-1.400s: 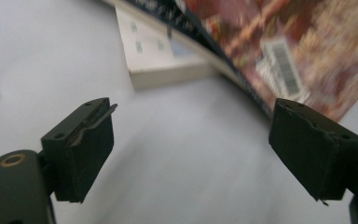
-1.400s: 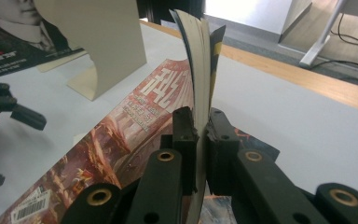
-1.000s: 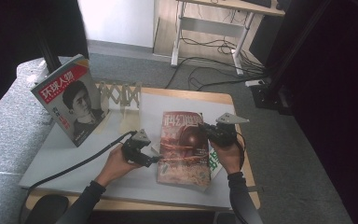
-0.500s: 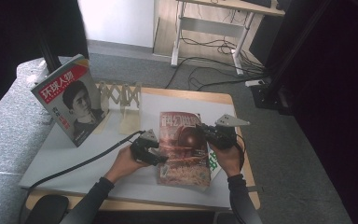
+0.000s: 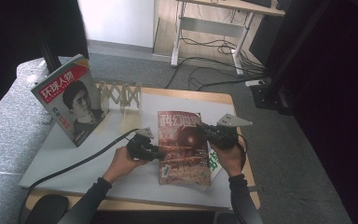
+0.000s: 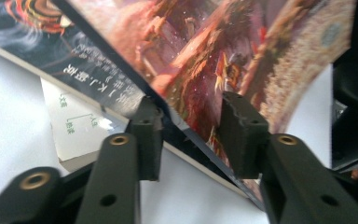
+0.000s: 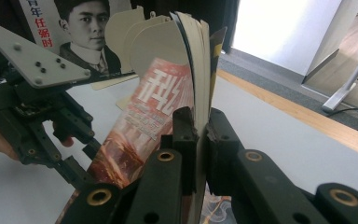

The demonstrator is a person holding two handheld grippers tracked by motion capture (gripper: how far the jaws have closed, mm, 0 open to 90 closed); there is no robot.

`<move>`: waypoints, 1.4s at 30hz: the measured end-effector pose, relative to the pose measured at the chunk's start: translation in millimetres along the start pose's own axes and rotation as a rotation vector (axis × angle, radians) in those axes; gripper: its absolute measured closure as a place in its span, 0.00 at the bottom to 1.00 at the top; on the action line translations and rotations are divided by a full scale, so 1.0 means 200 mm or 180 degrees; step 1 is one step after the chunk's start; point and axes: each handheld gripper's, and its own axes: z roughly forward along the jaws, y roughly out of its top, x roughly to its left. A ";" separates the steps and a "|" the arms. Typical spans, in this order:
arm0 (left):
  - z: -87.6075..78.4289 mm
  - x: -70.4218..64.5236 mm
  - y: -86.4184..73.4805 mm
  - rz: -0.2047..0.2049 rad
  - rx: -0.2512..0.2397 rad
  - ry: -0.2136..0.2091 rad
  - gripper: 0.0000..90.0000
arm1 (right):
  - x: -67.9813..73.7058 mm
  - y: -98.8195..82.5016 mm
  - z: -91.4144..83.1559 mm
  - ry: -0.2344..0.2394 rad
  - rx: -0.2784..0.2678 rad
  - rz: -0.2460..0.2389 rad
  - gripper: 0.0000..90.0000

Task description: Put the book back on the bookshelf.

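Magazine [image 5: 182, 144] is light, floppy, glossy; my right hand-held gripper [image 5: 213, 134] clamps its 3 o'clock edge, my left hand-held gripper [image 5: 154, 152], jaws just closing around the 9 o'clock edge, not yet pinching

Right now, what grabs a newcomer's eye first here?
The red magazine at the table's near middle, with both tongs at its sides: the right tongs clamp its edge and lift it, while the left tongs have just been closing around its cover. Next, the portrait magazine standing propped at the far left, beside a folding wooden rack.
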 end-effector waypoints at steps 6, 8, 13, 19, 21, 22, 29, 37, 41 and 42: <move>-0.06 -0.03 0.03 0.0011 -0.0106 -0.0096 0.80 | -0.01 0.03 -0.03 -0.0006 -0.0052 0.0010 0.92; -0.09 -0.04 0.04 -0.0005 -0.0160 -0.0141 0.82 | -0.01 0.05 -0.04 -0.0004 -0.0080 0.0003 0.92; -0.17 -0.07 0.09 0.0006 -0.0326 -0.0096 0.88 | -0.01 0.10 -0.08 -0.0003 -0.0180 -0.0018 0.92; -0.23 -0.09 0.15 0.0221 -0.0362 0.0307 0.91 | 0.01 0.17 -0.09 -0.0034 -0.0244 -0.0117 0.92; -0.24 -0.10 0.16 0.0294 -0.0438 0.0425 0.92 | 0.01 0.18 -0.10 -0.0052 -0.0270 -0.0125 0.92; -0.25 -0.10 0.16 0.0330 -0.0489 0.0499 0.92 | 0.00 0.19 -0.10 -0.0059 -0.0288 -0.0130 0.92; -0.21 -0.12 0.13 0.0614 -0.0495 0.0817 0.94 | -0.02 0.19 -0.11 -0.0103 -0.0235 -0.0119 0.91; -0.19 -0.14 0.12 0.0665 -0.0499 0.0784 0.94 | -0.06 0.11 -0.14 -0.0104 -0.0173 -0.0021 0.88; -0.19 -0.14 0.13 0.0679 -0.0464 0.0760 0.93 | -0.06 0.10 -0.16 -0.0102 -0.0162 -0.0035 0.86; -0.19 -0.15 0.14 0.0714 -0.0445 0.0761 0.92 | -0.06 0.09 -0.16 -0.0101 -0.0162 -0.0036 0.86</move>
